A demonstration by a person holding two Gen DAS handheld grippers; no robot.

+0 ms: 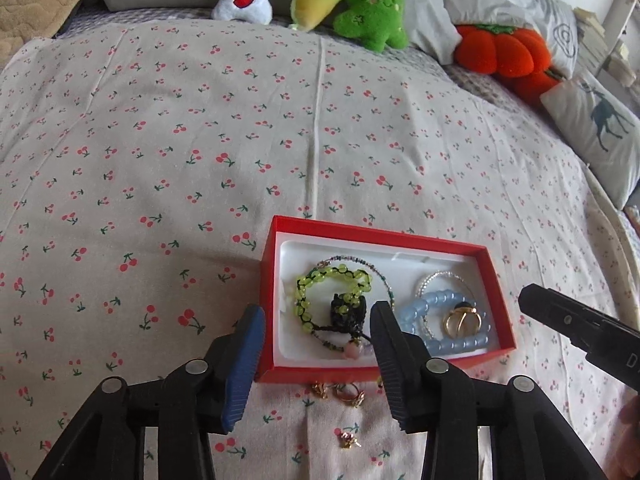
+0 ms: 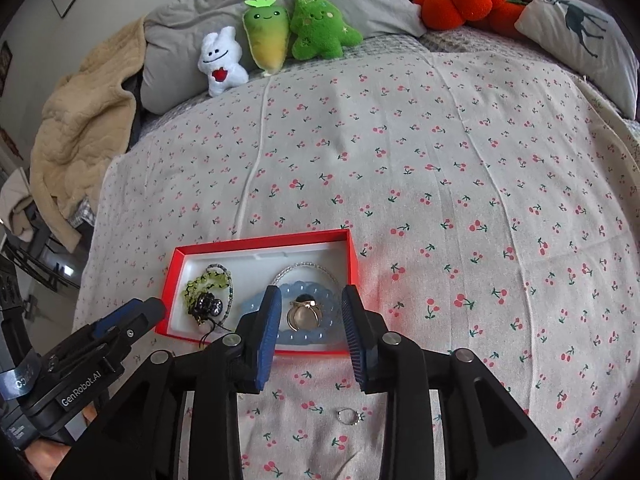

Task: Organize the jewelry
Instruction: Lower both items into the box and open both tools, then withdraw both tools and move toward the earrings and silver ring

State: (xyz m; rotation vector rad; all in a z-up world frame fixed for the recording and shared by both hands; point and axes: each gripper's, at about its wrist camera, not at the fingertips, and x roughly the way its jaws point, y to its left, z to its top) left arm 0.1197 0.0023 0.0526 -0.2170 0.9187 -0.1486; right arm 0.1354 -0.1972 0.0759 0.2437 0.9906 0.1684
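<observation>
Box: red box (image 1: pixel 496 280) on the bed (image 1: pixel 200 160); green bracelet (image 1: pixel 316 284) at left, blue bracelet (image 1: pixel 436 344) ringing a gold ring (image 1: pixel 460 322) at right.
Left tongs (image 1: pixel 316 364): open, empty, over the box's near edge.
Right tongs (image 2: pixel 310 336): open, empty.
Left view only: gold earrings (image 1: pixel 340 392) near the box.
Right view only: silver ring (image 2: pixel 348 416) on the bed.

In the right wrist view, the left tool (image 2: pixel 132 316) enters from about 8 o'clock, and its black body bears the white brand lettering "GenRobot.AI", printed along the casing and tilted upward to the right. A dark band just below it at 9 o'clock carries pale characters too curved and blurred to make out. In the left wrist view, the right tool (image 1: pixel 536 300) comes in at 3 o'clock; a single white "D" shows at the frame's edge, the remainder cut off.
</observation>
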